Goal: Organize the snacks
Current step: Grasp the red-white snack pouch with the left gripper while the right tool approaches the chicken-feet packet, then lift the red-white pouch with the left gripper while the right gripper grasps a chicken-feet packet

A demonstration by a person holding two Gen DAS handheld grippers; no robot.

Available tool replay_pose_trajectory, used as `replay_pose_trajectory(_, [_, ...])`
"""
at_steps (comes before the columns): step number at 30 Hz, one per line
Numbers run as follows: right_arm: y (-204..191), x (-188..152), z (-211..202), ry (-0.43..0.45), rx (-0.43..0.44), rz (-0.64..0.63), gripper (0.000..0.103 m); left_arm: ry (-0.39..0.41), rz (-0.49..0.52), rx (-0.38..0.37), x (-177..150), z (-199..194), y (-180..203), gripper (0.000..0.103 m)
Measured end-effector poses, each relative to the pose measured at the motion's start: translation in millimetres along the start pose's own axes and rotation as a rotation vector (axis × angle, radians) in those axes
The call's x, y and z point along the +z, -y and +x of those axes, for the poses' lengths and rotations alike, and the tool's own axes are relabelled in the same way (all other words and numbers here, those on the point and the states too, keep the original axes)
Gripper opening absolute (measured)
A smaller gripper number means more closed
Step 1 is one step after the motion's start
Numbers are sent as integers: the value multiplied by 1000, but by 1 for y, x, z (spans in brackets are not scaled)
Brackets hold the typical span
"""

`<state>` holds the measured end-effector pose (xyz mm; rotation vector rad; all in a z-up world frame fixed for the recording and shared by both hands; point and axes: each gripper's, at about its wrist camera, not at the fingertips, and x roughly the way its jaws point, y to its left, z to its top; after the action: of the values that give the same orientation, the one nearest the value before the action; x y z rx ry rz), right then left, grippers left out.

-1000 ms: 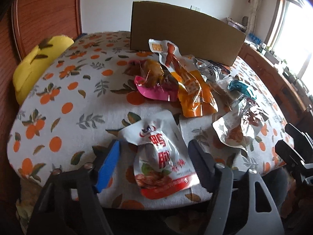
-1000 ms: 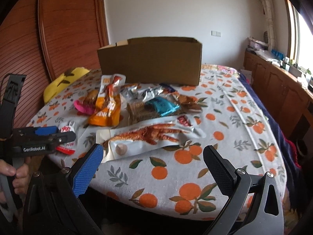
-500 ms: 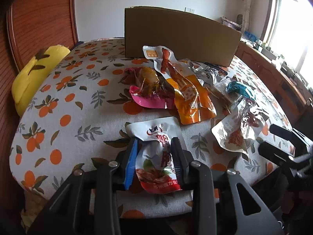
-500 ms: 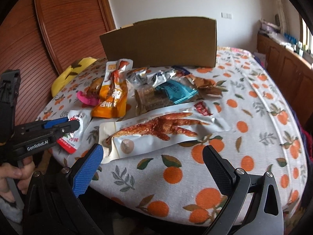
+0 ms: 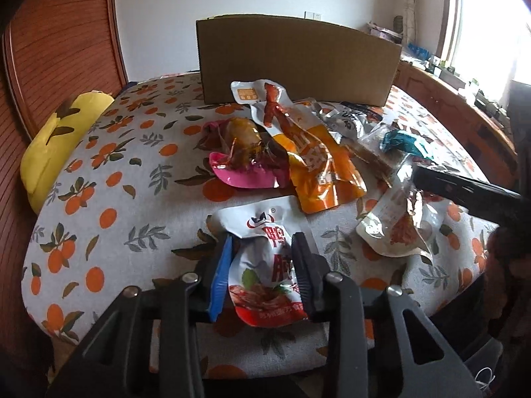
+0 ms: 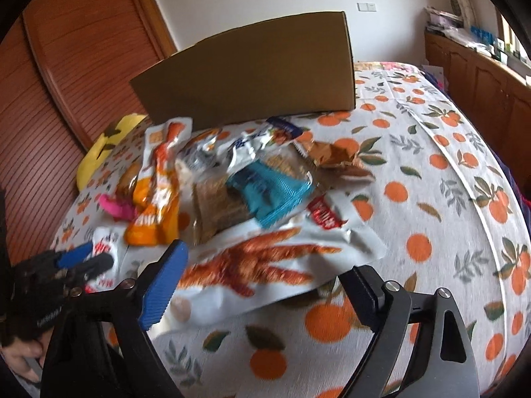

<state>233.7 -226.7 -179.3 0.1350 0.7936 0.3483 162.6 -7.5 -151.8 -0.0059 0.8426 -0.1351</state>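
My left gripper (image 5: 264, 275) is shut on a white-and-red snack pouch (image 5: 265, 258) at the near edge of the bed; it also shows in the right wrist view (image 6: 88, 262). My right gripper (image 6: 262, 285) is open, its fingers either side of a long white chicken-feet packet (image 6: 265, 265). Behind lie an orange packet (image 5: 315, 162), a pink packet (image 5: 245, 165), a teal packet (image 6: 268, 192) and silver wrappers (image 6: 242, 146). An open cardboard box (image 5: 295, 63) stands at the back.
The snacks lie on an orange-print bedspread (image 5: 116, 179). A yellow pillow (image 5: 59, 139) rests at the left by a wooden headboard (image 5: 56, 49). Wooden cabinets (image 6: 481, 79) line the right wall under a window.
My left gripper closed on the white-and-red pouch, which now sits pinched between the fingers. My right gripper moved forward and down over the chicken-feet packet, still open.
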Motion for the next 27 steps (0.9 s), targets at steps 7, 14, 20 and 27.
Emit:
replay_pose_trajectory(7, [16, 4, 0, 18, -18, 61, 48, 13, -29, -29, -2, -6, -3, 29])
replay_pose_trajectory(14, [31, 9, -16, 35, 40, 132, 22, 55, -21, -36, 0, -15, 3, 24])
replay_pose_trajectory(20, [31, 14, -34, 71, 64, 135, 15, 70, -32, -44, 1, -19, 3, 22])
replay_pose_trajectory(27, [33, 18, -50, 106, 63, 115, 13, 102, -17, -32, 4, -30, 8, 22])
